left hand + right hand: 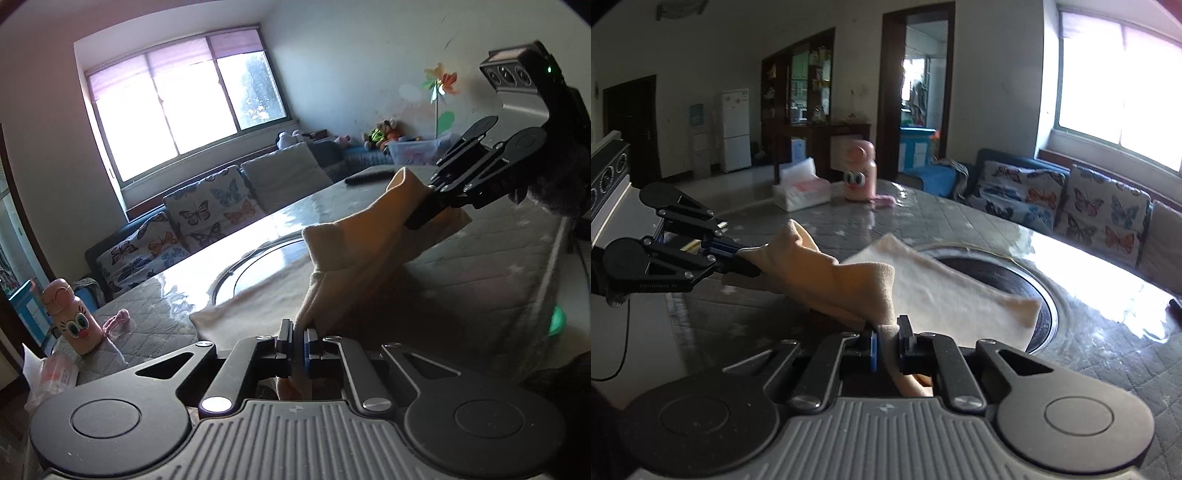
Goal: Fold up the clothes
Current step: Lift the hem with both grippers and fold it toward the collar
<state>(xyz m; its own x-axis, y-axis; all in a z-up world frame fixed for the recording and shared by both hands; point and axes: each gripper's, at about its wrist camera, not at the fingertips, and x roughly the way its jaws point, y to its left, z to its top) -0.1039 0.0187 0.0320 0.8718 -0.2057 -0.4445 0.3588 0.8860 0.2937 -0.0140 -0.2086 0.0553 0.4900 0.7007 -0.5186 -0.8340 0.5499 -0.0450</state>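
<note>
A: Cream-coloured cloth [923,284], soft and fleecy, is the biggest thing on the table [1089,350]. Part of it lies flat over the round dark inset [1015,280] in the table's middle, and the near part is lifted off the surface, sagging between the two tongs.

B: And the tongs themselves?

A: Both clenched on the fabric. The left gripper [298,332] pinches one bunched edge, the right gripper [886,336] another; each shows in the other's view, clamped on its end of the cloth.

B: What is the surface like?

A: Grey quilted cover under a glossy clear sheet, throwing back the glare of the window [177,99]. Beyond the far edge runs a sofa [1071,206] with butterfly-print cushions.

B: Smaller things?

A: Near one edge, a white tissue pack [801,188], then a pink bottle [858,171] with cartoon eyes, smooth and rounded.
</note>
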